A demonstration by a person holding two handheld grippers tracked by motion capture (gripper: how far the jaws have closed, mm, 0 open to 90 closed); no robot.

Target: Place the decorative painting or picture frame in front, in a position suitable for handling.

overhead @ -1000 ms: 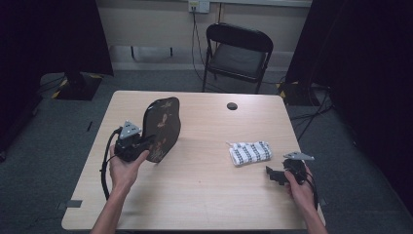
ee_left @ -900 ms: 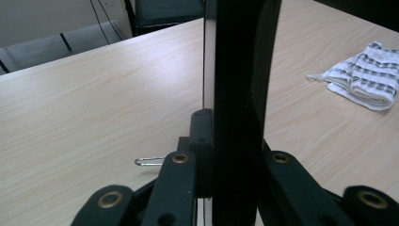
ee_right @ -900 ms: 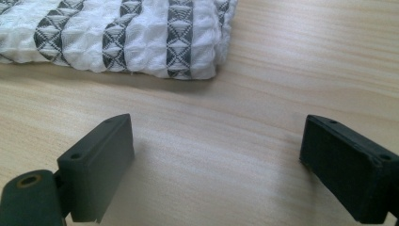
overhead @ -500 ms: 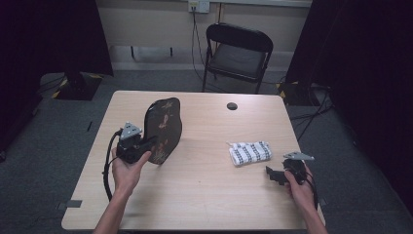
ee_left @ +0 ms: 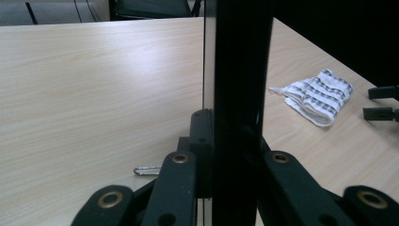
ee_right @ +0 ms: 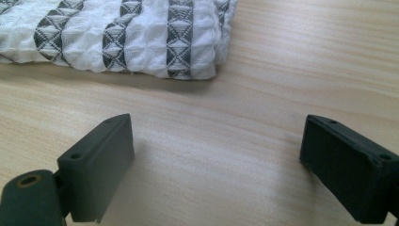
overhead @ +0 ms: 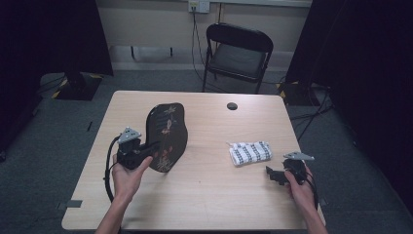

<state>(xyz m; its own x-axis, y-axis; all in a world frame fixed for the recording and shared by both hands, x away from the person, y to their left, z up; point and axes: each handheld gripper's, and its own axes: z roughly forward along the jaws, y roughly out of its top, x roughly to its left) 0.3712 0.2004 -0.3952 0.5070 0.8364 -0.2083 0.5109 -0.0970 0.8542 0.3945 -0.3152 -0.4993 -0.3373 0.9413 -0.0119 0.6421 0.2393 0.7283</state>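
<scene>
**Inspector:** Findings, largest item first. The worktop (overhead: 204, 195) carries a dark lacquered tray (overhead: 168, 134) with a floral pattern, stood on edge left of centre. Against the earlier pictures its place is almost unchanged.

**Assistant:** And the folded patterned cloth (overhead: 250, 153)?

**Inspector:** Flat, right of centre, well apart from the tray, unmoved.

**Assistant:** The tongs?

**Inspector:** Left tongs (overhead: 146, 148) stay clamped on the tray's rim. Right tongs (ee_right: 216, 174) rest with jaws wide apart and empty, near the cloth, likewise unmoved. My judgement: the tray is secured and steadied; the cloth is the likely next pickup.
</scene>
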